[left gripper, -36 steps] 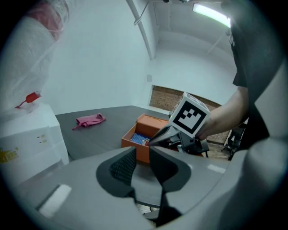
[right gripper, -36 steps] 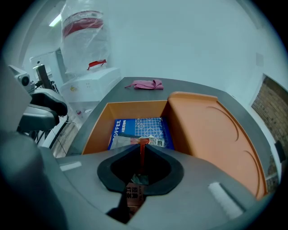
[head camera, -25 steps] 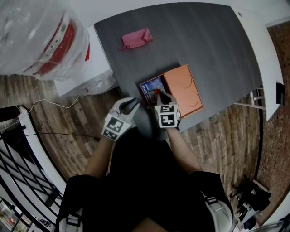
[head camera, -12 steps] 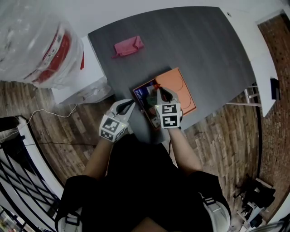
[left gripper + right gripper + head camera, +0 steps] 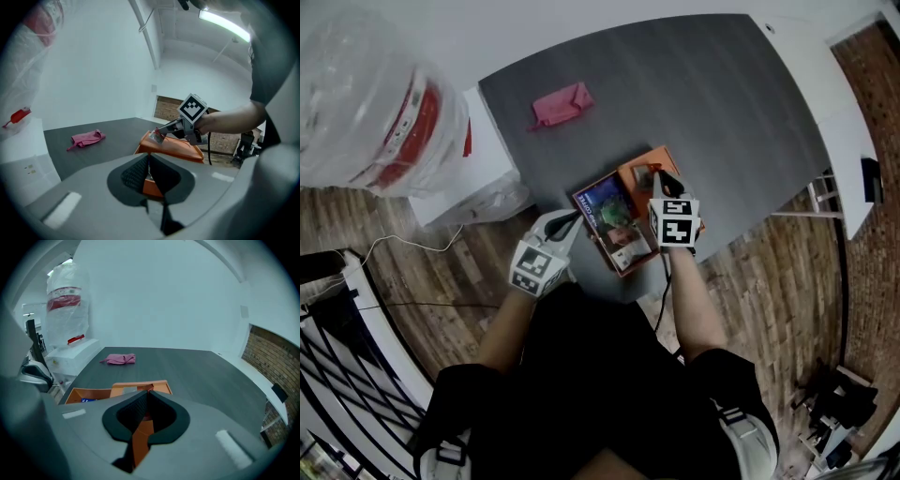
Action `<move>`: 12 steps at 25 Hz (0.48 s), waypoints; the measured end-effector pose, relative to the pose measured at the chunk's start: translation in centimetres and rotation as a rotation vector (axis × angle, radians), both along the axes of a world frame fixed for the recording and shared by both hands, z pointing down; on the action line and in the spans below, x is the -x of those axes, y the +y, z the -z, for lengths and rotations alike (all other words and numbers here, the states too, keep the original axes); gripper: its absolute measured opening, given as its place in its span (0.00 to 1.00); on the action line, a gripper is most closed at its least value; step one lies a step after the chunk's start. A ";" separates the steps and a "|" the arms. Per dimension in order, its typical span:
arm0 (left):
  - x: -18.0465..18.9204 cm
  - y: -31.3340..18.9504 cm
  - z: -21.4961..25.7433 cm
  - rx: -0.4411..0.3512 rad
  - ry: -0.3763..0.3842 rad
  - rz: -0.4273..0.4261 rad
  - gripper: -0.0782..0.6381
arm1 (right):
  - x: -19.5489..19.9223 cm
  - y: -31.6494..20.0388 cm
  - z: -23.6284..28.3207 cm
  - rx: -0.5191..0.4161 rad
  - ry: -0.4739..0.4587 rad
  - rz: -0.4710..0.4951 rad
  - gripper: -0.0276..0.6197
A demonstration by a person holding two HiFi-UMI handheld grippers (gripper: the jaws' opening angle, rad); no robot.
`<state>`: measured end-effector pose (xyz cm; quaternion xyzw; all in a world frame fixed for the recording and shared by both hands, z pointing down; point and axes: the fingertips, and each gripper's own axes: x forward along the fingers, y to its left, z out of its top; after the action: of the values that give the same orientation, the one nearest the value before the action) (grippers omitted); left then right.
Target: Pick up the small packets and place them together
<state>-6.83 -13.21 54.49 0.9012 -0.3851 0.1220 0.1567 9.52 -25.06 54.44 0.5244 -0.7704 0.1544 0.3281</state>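
table (image 5: 703, 94): dark grey | floor (image 5: 769, 281): wood planks | wall (image 5: 164, 296): white | ceiling light (image 5: 225, 26): on

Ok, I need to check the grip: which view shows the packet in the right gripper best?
Left gripper view: the packet shows side-on in the right gripper. Head view gives a red speck; right gripper view, a sliver.
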 end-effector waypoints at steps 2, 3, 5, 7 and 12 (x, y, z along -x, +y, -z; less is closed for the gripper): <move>-0.1 -0.1 -0.3 0.010 -0.010 -0.006 0.12 | -0.4 -0.2 -0.2 0.008 -0.006 -0.012 0.06; -0.1 -0.1 -0.4 0.018 -0.019 -0.007 0.12 | -0.4 -0.2 -0.3 0.010 -0.011 -0.013 0.06; -0.2 -0.2 -0.7 0.037 -0.037 -0.010 0.11 | -0.3 -0.3 -0.4 0.008 -0.017 -0.008 0.06; -0.3 -0.2 -0.9 0.043 -0.046 -0.012 0.11 | -0.3 -0.4 -0.5 -0.004 -0.010 -0.001 0.07; -0.1 0.0 -1.0 0.039 -0.060 -0.020 0.11 | -0.5 -0.7 -0.6 -0.029 -0.005 0.005 0.18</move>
<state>-6.74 -13.19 55.50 0.8978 -0.3781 0.1581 0.1616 9.98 -25.76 55.07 0.5265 -0.7748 0.1438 0.3190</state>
